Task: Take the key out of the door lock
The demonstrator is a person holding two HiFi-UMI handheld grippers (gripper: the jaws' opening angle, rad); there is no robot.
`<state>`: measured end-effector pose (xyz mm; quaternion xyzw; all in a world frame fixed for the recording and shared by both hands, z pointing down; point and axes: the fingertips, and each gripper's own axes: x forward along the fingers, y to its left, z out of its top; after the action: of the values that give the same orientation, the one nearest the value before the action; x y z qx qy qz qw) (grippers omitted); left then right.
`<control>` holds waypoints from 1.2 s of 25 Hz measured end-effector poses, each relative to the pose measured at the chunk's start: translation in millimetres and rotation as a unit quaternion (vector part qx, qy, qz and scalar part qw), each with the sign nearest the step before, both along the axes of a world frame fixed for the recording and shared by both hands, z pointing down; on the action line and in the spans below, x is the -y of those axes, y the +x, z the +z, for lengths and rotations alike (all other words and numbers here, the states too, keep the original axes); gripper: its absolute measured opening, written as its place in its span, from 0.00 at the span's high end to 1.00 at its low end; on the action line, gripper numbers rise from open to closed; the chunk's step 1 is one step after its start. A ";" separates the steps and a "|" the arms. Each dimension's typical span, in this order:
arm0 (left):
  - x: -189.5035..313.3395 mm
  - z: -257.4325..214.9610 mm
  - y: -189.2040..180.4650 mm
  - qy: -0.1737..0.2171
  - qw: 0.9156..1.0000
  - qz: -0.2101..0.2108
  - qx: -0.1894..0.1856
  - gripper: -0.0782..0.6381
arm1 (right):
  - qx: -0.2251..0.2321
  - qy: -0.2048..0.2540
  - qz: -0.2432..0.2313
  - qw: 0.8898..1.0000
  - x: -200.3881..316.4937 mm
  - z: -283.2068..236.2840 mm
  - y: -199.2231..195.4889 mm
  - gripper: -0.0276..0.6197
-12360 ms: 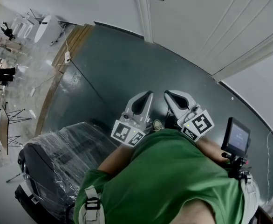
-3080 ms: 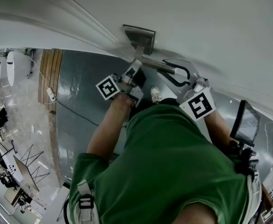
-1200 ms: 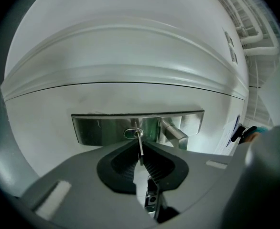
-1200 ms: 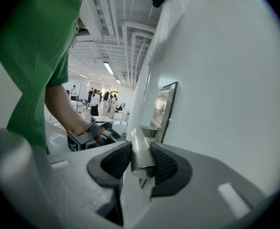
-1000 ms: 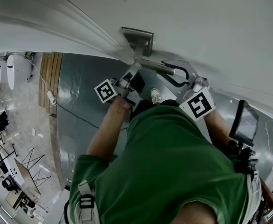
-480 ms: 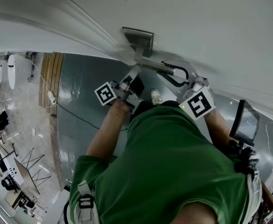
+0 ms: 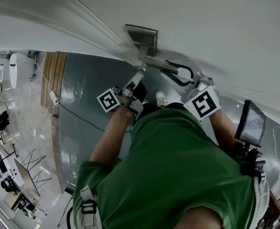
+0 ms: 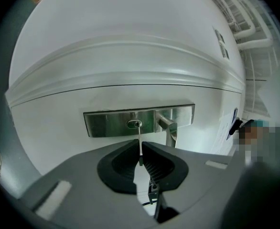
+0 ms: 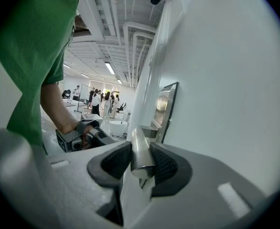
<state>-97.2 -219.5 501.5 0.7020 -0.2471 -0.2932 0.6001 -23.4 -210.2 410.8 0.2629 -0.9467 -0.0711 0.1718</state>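
At door lock [image 8: 134,123], key [image 8: 139,138] in left gripper [image 8: 140,149].

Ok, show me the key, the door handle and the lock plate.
key [image 8: 139,144]: left gripper view, its thin shaft.
door handle [image 9: 139,150]: right gripper view, the lever's free end.
lock plate [image 8: 106,124]: left gripper view, its bare left half.

Against the white door [image 7: 216,27], the left hand-held gripper [image 7: 140,73] points up just below the metal lock plate [image 7: 144,36]. The right hand-held gripper [image 7: 182,74] sits at the free end of the lever handle [image 7: 160,66]. A green shirt [image 7: 178,166] fills the foreground.
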 end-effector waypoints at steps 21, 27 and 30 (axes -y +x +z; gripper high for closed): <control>-28.6 -40.4 -31.5 0.116 0.978 -0.077 0.155 0.85 | 0.052 -0.015 0.027 0.998 5.2 -13.0 14.2 0.76; -14.4 -59.8 -24.1 0.133 0.975 -0.069 0.165 0.85 | 0.056 -0.029 0.066 0.996 34.3 -21.7 33.2 0.74; -15.5 -62.1 -26.8 0.137 0.975 -0.062 0.165 0.85 | 0.060 -0.028 0.091 0.994 34.4 -22.9 46.8 0.74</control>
<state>-124.0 -204.0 439.4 0.7993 -0.3433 -0.2413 0.4300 23.4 -244.5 387.9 0.3468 -0.9292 -0.0126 0.1275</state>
